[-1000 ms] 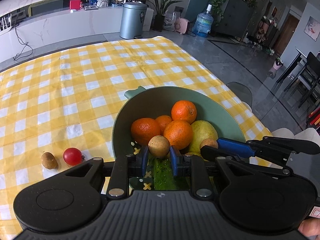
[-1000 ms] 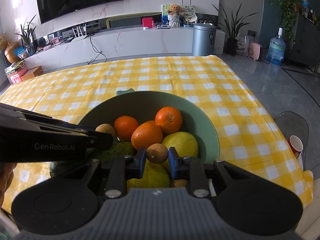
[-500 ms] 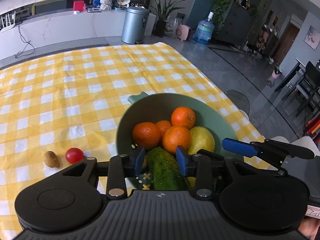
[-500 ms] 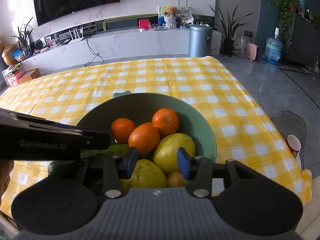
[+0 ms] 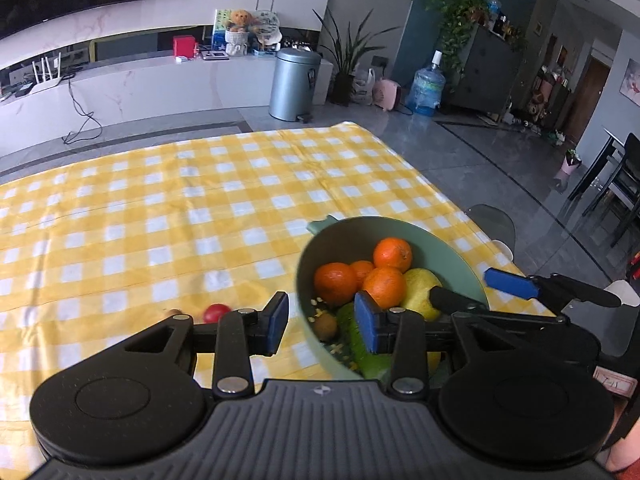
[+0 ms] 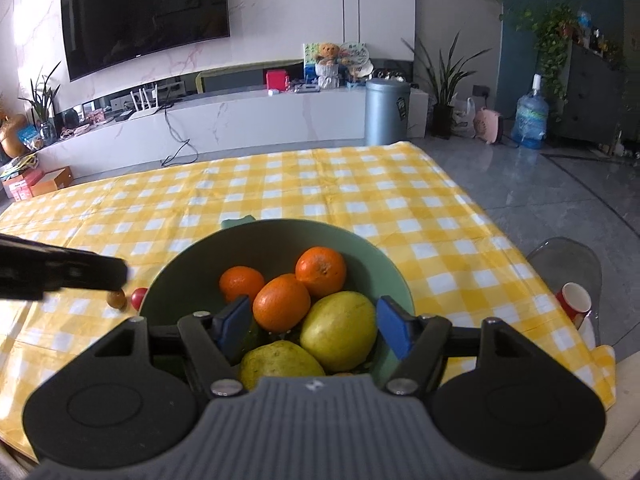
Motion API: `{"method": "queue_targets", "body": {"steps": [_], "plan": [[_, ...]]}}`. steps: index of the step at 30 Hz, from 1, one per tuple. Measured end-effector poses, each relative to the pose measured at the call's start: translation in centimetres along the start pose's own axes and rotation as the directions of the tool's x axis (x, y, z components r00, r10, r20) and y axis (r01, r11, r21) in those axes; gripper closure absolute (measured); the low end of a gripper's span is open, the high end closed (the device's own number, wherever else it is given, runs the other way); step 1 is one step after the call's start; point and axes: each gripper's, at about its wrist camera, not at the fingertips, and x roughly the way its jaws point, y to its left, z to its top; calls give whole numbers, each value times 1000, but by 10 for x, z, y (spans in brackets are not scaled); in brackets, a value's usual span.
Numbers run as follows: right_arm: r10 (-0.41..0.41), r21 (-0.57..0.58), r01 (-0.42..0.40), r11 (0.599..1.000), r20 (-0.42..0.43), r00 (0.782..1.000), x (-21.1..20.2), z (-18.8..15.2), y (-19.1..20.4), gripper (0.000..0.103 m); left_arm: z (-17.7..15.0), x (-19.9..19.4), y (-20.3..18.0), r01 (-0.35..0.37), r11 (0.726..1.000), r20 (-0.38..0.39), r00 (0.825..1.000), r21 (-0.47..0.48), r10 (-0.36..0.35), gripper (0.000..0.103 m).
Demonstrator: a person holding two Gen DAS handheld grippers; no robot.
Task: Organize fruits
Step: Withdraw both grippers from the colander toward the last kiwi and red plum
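A green bowl on the yellow checked tablecloth holds oranges, a yellow pear, a cucumber and a small brown fruit. My left gripper hovers over the bowl's near-left rim; its jaws are opening and nothing is between the pads. My right gripper hangs above the bowl, jaws opening, an orange and a pear lying below the gap untouched. A red tomato and a brown fruit lie on the cloth left of the bowl.
The table's right edge runs close to the bowl. Beyond it stands a clear chair with a red-and-white cup beside it. A grey bin and a water bottle stand on the floor past the far edge.
Both grippers were shut on small brown fruits over the bowl and have let them go. Both sets of jaws have spread. The left gripper has drawn back, up and to the left.
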Motion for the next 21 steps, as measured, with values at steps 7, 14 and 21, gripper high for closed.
{"method": "queue_targets", "body": {"steps": [7, 14, 21], "plan": [[-17, 80, 8, 997, 115, 993, -30, -3, 8, 32, -3, -27, 22, -21, 999, 35, 999, -32, 23, 58], [65, 40, -73, 997, 179, 982, -55, -4, 55, 32, -13, -41, 53, -43, 994, 50, 998, -102, 48, 58], [184, -95, -171, 981, 154, 971, -59, -5, 114, 32, -19, -55, 84, 13, 981, 92, 996, -191, 5, 58]]}}
